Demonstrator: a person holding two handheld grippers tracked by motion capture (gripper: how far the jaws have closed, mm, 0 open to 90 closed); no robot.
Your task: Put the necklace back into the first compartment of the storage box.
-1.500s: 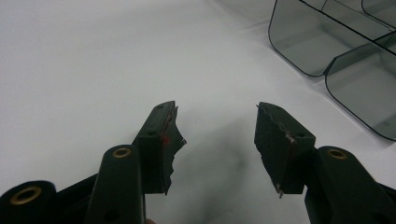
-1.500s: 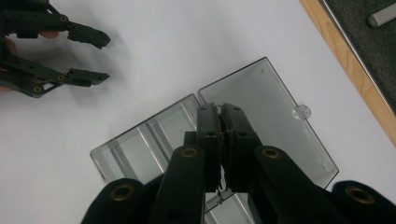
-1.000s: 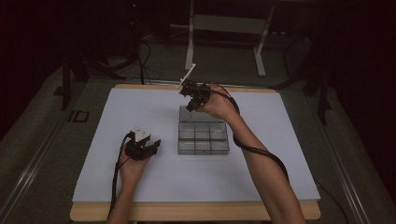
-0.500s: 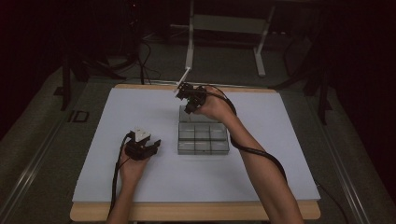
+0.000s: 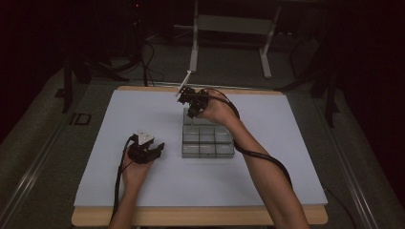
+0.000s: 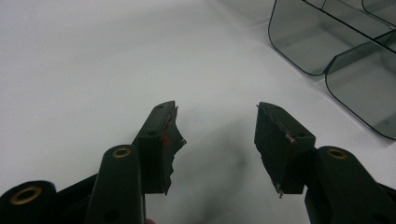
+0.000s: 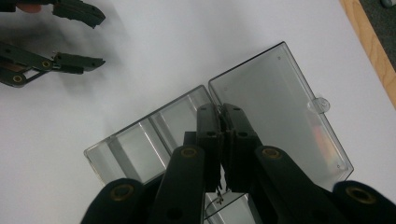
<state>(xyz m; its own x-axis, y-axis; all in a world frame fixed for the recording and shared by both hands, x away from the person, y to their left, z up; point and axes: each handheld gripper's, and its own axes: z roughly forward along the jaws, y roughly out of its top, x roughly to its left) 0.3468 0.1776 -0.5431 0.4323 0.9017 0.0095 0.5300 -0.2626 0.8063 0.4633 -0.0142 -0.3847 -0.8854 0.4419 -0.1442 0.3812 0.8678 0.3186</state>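
Clear compartment box (image 5: 207, 140) sits mid-table (image 5: 119, 109), lid (image 7: 280, 102) swung open and lying flat beyond its far edge. Right gripper (image 7: 223, 109) above the box's hinge line — jaws pressed together; whether anything is pinched between them cannot be told. Left gripper (image 6: 217, 121) rests left of the box, jaws spread — nothing between.

Clear smoky glossy plastic box (image 7: 261, 107), matt white sheet (image 5: 143, 109) w/ wood edge, matt black fingers (image 6: 159, 140).
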